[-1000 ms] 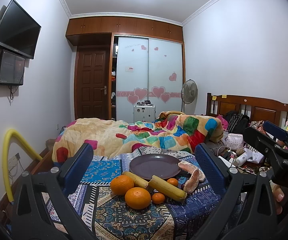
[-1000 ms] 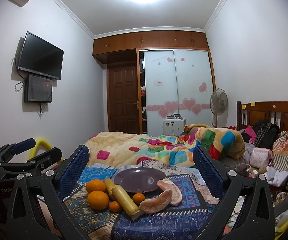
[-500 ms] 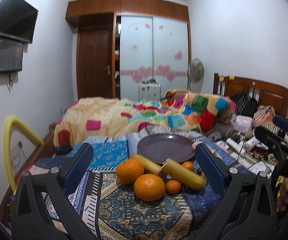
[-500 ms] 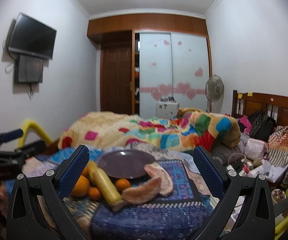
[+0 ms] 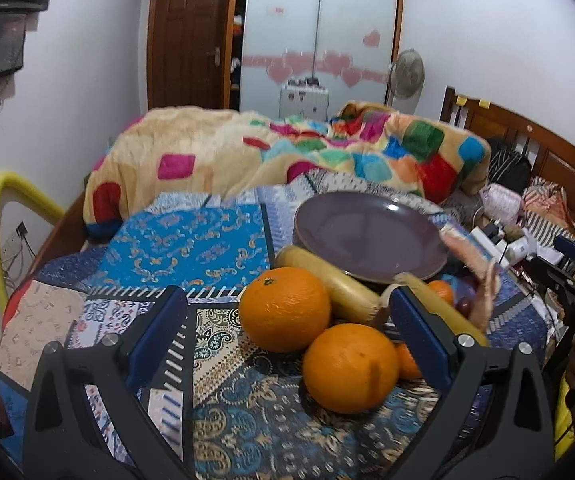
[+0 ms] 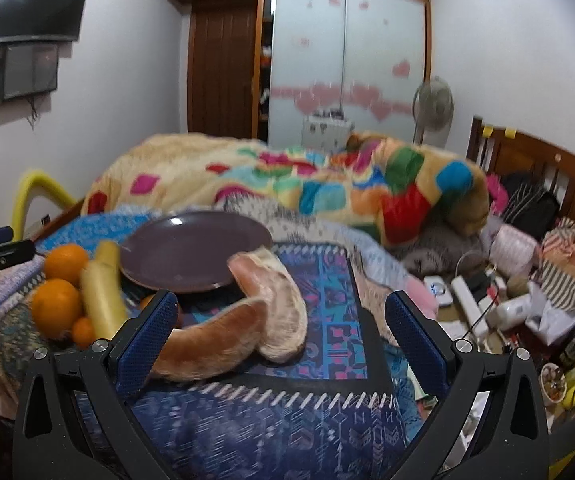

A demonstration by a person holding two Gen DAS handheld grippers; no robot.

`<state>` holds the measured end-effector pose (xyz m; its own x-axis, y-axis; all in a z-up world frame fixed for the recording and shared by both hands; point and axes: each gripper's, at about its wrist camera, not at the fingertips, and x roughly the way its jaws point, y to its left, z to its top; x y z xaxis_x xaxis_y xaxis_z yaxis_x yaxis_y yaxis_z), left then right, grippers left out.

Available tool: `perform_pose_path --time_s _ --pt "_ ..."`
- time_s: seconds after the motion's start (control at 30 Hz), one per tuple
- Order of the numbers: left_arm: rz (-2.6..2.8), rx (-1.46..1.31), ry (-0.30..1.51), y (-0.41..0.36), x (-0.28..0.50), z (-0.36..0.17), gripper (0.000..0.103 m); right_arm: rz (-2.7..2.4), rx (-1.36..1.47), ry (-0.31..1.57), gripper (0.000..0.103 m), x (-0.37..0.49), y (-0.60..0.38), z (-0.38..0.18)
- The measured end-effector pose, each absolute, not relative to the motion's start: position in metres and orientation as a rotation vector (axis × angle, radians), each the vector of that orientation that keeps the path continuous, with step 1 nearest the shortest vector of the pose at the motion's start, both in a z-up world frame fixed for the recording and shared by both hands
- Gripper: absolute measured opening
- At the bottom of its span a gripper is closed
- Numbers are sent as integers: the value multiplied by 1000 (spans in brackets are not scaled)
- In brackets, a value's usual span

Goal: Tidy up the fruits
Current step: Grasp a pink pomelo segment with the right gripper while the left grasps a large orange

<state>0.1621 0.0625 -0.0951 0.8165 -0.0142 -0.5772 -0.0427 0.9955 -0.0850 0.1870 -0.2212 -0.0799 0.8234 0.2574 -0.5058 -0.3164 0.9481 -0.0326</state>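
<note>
Patterned bedspread, purple plate hemmed by oranges, bananas

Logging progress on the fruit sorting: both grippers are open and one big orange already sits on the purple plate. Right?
Not quite. Both the left gripper and right gripper are open, but the purple plate holds nothing; the left wrist view shows both big oranges on the patterned cloth beside it.
</note>
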Motion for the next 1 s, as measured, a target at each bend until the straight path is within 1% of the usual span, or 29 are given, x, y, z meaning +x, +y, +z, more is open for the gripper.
perform_pose_path --time_s 0.1,0.27,0.3,0.33,0.47,0.53,0.63,0.8,0.83,0.9,0.93,0.97,1.0 --pt "5 -95 661 66 177 -104 103 310 -130 577 103 208 -223 -88" --pt "-18 -82 728 68 197 -111 96 370 -112 669 101 240 -224 -95" --pt "-25 -80 740 68 200 -112 93 388 -110 687 100 245 -223 -95" --pt "-33 -78 750 68 202 -113 91 410 -116 711 96 251 -222 -95" --pt "-56 -68 792 66 211 -117 84 460 -161 779 90 266 -209 -100" --pt "-39 -56 803 66 214 -120 76 483 -185 814 86 271 -204 -104" --pt "-50 -52 829 66 219 -125 70 507 -203 856 80 276 -199 -110" --pt "-63 -55 853 67 224 -130 69 531 -202 899 78 285 -196 -113" --pt "-65 -55 854 67 224 -130 69 536 -204 910 76 287 -194 -114" --pt "-67 -53 850 67 224 -130 69 541 -212 927 72 292 -191 -116" --pt "-69 -51 849 67 224 -130 69 537 -225 938 65 294 -190 -117" --pt "-71 -49 847 68 224 -130 68 544 -227 947 64 295 -189 -118" --pt "-71 -48 845 67 225 -129 68 558 -218 957 59 295 -189 -119"
